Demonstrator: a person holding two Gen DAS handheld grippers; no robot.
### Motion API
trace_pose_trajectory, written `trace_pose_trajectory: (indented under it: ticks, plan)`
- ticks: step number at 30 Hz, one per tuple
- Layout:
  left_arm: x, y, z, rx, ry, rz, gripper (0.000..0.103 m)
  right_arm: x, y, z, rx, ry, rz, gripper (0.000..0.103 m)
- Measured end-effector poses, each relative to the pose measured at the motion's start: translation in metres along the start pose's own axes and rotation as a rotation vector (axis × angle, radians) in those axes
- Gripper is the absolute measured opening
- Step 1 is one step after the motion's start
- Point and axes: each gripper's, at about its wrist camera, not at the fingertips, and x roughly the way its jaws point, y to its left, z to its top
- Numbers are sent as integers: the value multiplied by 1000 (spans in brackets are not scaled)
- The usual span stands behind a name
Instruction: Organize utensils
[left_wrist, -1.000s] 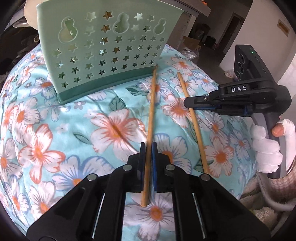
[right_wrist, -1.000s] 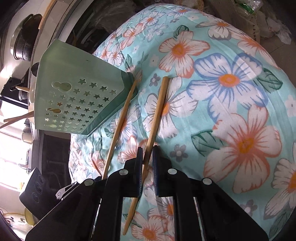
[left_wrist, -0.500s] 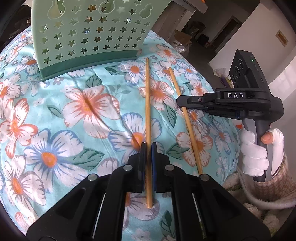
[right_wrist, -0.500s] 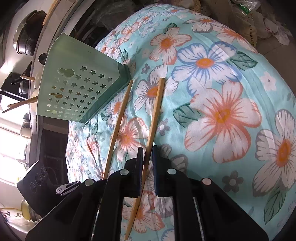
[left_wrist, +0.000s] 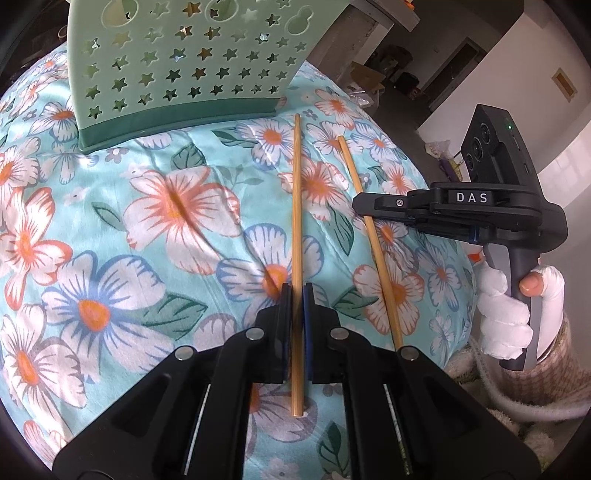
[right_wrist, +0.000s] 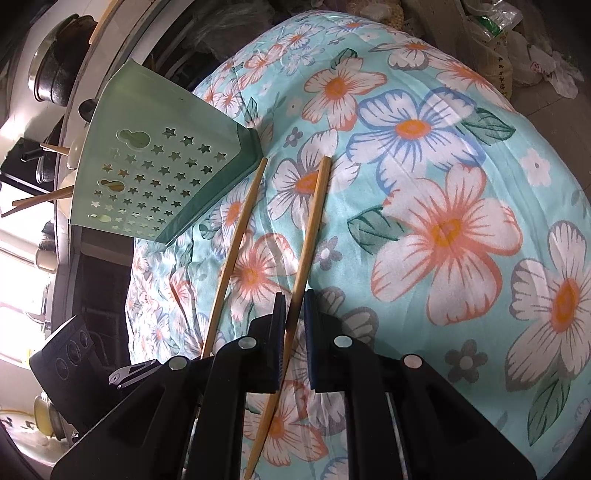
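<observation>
My left gripper (left_wrist: 296, 291) is shut on a wooden chopstick (left_wrist: 296, 206) near its blunt end. That stick points straight at the pale green star-punched utensil holder (left_wrist: 184, 74), and its tip ends just right of the holder's dark base. A second chopstick (left_wrist: 364, 218) runs beside it, with my right gripper (left_wrist: 360, 204) closed over its middle. In the right wrist view my right gripper (right_wrist: 294, 300) is shut on this chopstick (right_wrist: 313, 218). The left chopstick (right_wrist: 236, 251) lies alongside, its tip close to the holder (right_wrist: 155, 177).
A floral turquoise cloth (left_wrist: 110, 258) covers the rounded table. A white-gloved hand (left_wrist: 506, 314) grips the right handle. More sticks (right_wrist: 40, 197) poke out of the holder's top. Dark pots (right_wrist: 55, 66) stand on a counter behind. Bags (right_wrist: 517, 44) lie on the floor beyond the far edge.
In the left wrist view the held chopstick has swung from tilted to straight, and its tip has come off the holder's base corner. The right gripper and its chopstick have barely shifted.
</observation>
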Motion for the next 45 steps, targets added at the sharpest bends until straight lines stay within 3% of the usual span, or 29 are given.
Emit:
trace_pose_trajectory:
  ticks: [45]
  plan:
    - [-2, -1, -1, -3, -4, -7, 11, 0, -1, 0, -1, 0, 0, 10]
